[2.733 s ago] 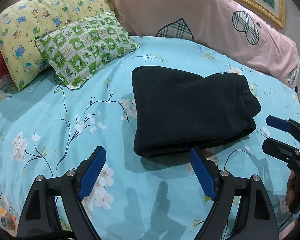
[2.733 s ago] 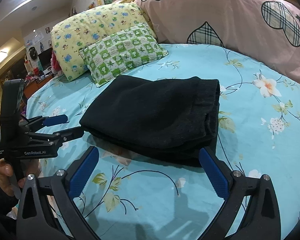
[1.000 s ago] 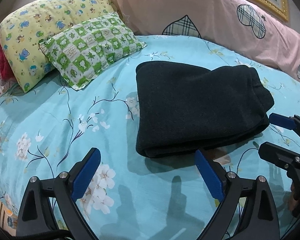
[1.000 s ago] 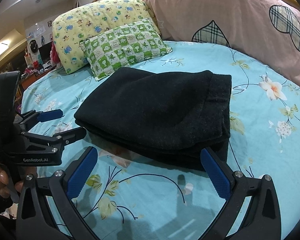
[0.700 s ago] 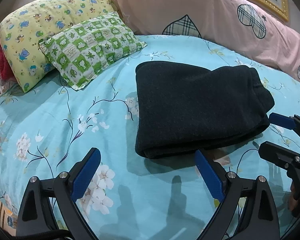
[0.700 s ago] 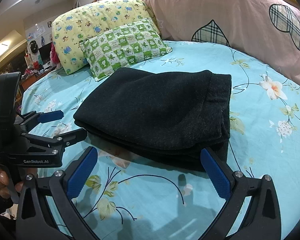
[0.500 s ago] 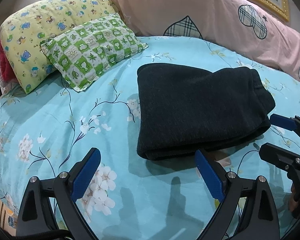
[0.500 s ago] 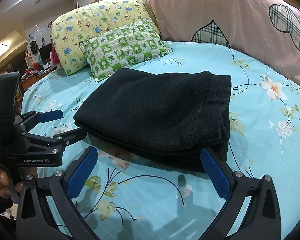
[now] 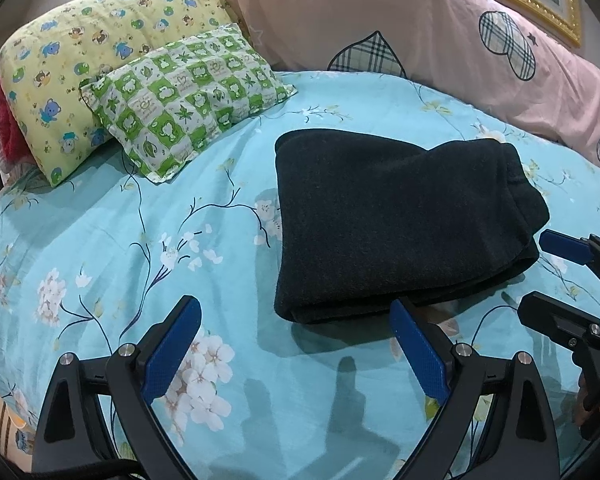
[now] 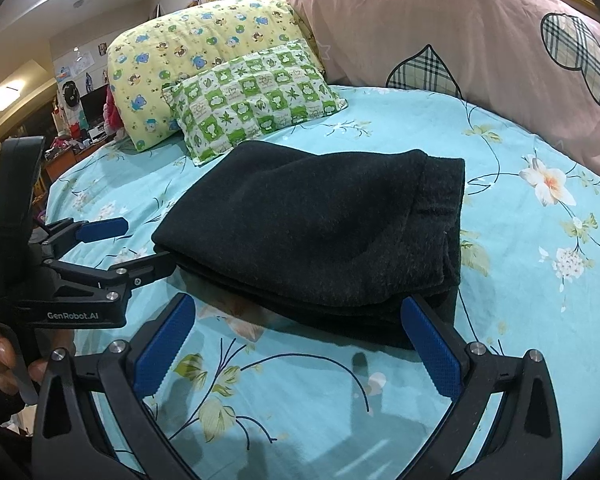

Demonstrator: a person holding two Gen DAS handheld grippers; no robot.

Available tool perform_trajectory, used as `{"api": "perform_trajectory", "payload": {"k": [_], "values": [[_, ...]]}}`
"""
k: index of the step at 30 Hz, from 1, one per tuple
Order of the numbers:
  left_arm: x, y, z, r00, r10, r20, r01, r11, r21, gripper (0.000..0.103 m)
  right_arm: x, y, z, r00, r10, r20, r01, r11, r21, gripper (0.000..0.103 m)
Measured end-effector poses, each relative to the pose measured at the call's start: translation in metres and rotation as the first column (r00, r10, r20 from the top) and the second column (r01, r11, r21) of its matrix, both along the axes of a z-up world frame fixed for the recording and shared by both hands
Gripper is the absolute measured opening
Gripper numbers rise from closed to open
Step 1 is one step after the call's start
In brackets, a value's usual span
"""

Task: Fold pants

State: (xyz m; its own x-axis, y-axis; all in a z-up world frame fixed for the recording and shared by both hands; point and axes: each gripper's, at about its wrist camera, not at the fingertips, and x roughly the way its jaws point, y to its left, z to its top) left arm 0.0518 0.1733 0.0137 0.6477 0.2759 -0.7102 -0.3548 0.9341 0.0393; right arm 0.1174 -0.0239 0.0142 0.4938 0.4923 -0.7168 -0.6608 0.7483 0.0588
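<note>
Folded black pants [image 9: 400, 220] lying mid-bed on a turquoise floral sheet [image 9: 100, 240].

Left tongs [image 9: 296, 344] spread wide and empty, hovering over the near edge of the bed, just short of the pants' folded near-left corner. Right tongs [image 10: 296, 344] likewise spread and empty, close by the pants' near-right corner. Toward the head of the bed: green checked pillow [image 9: 184, 96], yellow pillow [image 9: 72, 60], long pink pillow [image 9: 400, 28].
</note>
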Motion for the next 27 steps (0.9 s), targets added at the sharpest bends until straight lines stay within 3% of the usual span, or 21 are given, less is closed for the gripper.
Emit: {"api": "perform_trajectory", "payload": {"k": [15, 27], "values": [[0.004, 0.011, 0.010, 0.999, 0.022, 0.045, -0.021, 0.999, -0.039, 0.096, 0.008, -0.005, 0.018, 0.999, -0.023, 0.026, 0.022, 0.999, 0.026, 0.103], [0.011, 0.007, 0.014, 0.998, 0.001, 0.057, -0.001, 1.000, 0.005, 0.095, 0.012, -0.017, 0.020, 0.998, -0.062, 0.022, 0.061, 0.997, 0.041, 0.103]]}}
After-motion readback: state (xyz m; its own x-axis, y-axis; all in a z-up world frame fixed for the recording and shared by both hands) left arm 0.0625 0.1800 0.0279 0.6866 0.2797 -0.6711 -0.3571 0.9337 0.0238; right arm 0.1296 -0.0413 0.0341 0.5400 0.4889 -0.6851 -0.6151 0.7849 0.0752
